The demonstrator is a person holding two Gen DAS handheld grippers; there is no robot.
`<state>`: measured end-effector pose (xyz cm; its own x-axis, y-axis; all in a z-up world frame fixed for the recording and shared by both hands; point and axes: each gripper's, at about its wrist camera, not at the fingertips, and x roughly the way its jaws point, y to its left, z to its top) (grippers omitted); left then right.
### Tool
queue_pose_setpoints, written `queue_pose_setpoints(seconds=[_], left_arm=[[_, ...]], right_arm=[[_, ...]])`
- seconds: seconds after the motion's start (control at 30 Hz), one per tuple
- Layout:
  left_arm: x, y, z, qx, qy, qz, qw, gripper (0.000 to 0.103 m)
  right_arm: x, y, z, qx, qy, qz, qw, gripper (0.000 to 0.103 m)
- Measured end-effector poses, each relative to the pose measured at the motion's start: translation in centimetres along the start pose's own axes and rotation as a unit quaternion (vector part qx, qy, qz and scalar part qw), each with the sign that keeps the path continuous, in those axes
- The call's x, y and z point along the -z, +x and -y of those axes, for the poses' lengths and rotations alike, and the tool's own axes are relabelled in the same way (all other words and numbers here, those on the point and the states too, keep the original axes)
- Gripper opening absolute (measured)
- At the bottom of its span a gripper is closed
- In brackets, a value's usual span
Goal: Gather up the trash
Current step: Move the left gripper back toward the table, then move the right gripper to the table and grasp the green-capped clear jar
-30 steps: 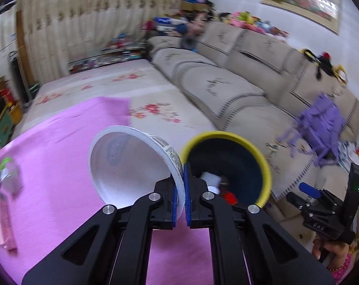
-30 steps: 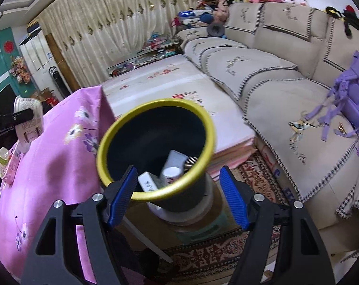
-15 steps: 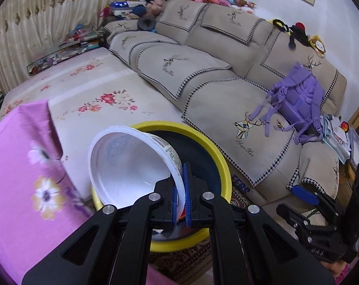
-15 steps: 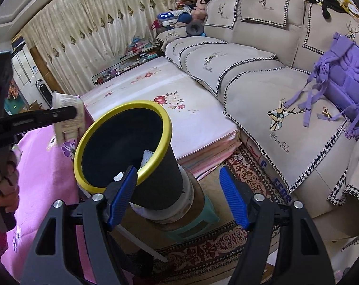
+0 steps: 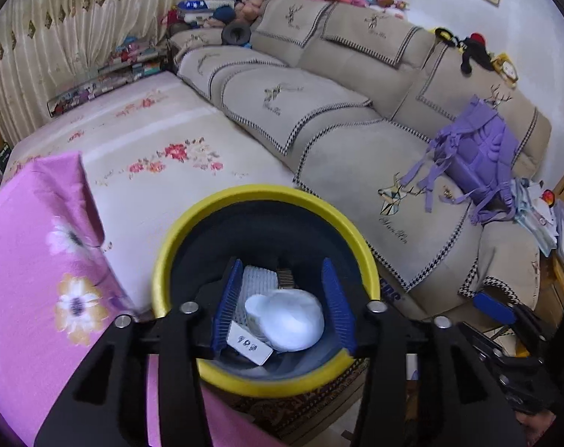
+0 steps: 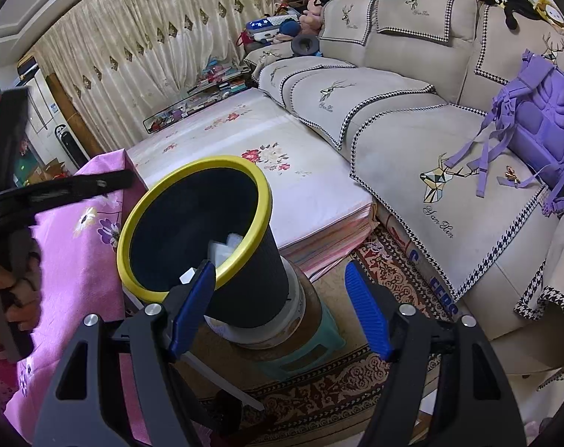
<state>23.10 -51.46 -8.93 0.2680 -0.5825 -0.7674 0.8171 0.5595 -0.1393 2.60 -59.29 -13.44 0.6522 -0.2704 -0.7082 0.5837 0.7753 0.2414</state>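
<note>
A dark trash bin with a yellow rim (image 5: pixel 244 193) stands on a small stool beside the table. My left gripper (image 5: pixel 283 300) is open and empty right above its mouth. The white plastic cup (image 5: pixel 285 318) lies inside the bin on other trash, including a white mesh wrap (image 5: pixel 257 279) and a small card (image 5: pixel 250 346). In the right wrist view the bin (image 6: pixel 244 290) sits left of centre, with white scraps (image 6: pixel 222 251) showing inside. My right gripper (image 6: pixel 278 305) is open and empty, to the bin's right and above the carpet. The left gripper's arm (image 6: pixel 58 190) reaches in from the left.
A pink flowered tablecloth (image 5: pixel 28 260) covers the table at left. A low platform with a floral sheet (image 5: pixel 162 156) lies behind the bin. A beige sofa (image 5: pixel 337 119) holds a purple backpack (image 5: pixel 475 156). A patterned rug (image 6: pixel 356 372) covers the floor.
My left gripper has opened and let go of the white cup, which now lies inside the bin. The right gripper has drawn back slightly, still open.
</note>
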Motion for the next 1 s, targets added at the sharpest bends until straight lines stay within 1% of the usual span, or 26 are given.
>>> queue_pose_setpoints(seconds=[0.03,0.13,0.2,0.27,0.33,0.4,0.5,0.53,0.6,0.63,0.7,0.73,0.8,0.87,0.9,0.93,1.0], left_arm=[[0.3,-1.4,-0.4,-0.001,0.000,0.009,1.0000,0.059],[1.6,-5.6,-1.7,-0.002,-0.006,0.036,0.9993,0.062],[3.1,-8.9,-3.5,-0.009,-0.023,0.060,0.9979,0.070],[4.8,-11.8,-5.4,-0.018,-0.040,0.080,0.9958,0.074],[7.3,-14.8,-7.8,-0.044,-0.058,0.104,0.9919,0.079],[9.7,-17.5,-10.2,-0.078,-0.073,0.125,0.9864,0.084],[14.2,-21.6,-14.2,-0.140,-0.098,0.150,0.9739,0.088],[16.3,-23.3,-16.0,-0.168,-0.111,0.157,0.9670,0.089],[19.0,-25.4,-18.4,-0.198,-0.128,0.164,0.9579,0.090],[21.0,-26.9,-20.1,-0.225,-0.142,0.168,0.9493,0.090],[23.7,-28.8,-22.4,-0.260,-0.156,0.171,0.9374,0.090],[25.4,-29.8,-23.9,-0.280,-0.166,0.171,0.9299,0.090],[27.6,-30.9,-25.9,-0.307,-0.177,0.169,0.9197,0.090],[29.7,-31.7,-28.1,-0.326,-0.187,0.167,0.9118,0.090],[30.1,-31.8,-28.4,-0.330,-0.188,0.166,0.9101,0.090],[30.9,-32.0,-29.0,-0.334,-0.191,0.165,0.9079,0.090],[31.6,-32.1,-29.6,-0.335,-0.193,0.166,0.9071,0.090]], right_arm=[[0.0,0.0,-0.1,0.000,-0.001,-0.001,1.000,0.068],[0.0,0.0,-1.1,-0.005,-0.009,-0.001,1.000,0.068],[-0.1,0.0,-1.8,-0.009,-0.015,-0.001,1.000,0.068],[-0.2,0.0,-2.9,-0.014,-0.026,-0.001,1.000,0.069],[-0.4,0.0,-4.1,-0.020,-0.038,-0.001,0.999,0.069],[-0.6,0.1,-6.1,-0.028,-0.056,-0.001,0.998,0.069],[-1.1,0.3,-9.1,-0.045,-0.079,-0.001,0.996,0.069],[-1.4,0.4,-10.7,-0.055,-0.092,0.000,0.994,0.069],[-1.8,0.5,-13.5,-0.071,-0.111,-0.002,0.991,0.069],[-2.1,0.7,-15.6,-0.085,-0.127,-0.004,0.988,0.069],[-2.3,1.0,-19.4,-0.106,-0.154,-0.006,0.982,0.069],[-2.3,1.1,-21.0,-0.115,-0.166,-0.006,0.979,0.069],[-2.3,1.7,-26.0,-0.141,-0.202,-0.009,0.969,0.069],[-2.0,2.1,-30.4,-0.165,-0.228,-0.014,0.959,0.069],[-1.5,2.4,-33.4,-0.183,-0.245,-0.018,0.952,0.069],[-1.3,2.7,-34.9,-0.189,-0.253,-0.022,0.949,0.069],[-0.7,3.4,-39.5,-0.214,-0.275,-0.032,0.937,0.069]])
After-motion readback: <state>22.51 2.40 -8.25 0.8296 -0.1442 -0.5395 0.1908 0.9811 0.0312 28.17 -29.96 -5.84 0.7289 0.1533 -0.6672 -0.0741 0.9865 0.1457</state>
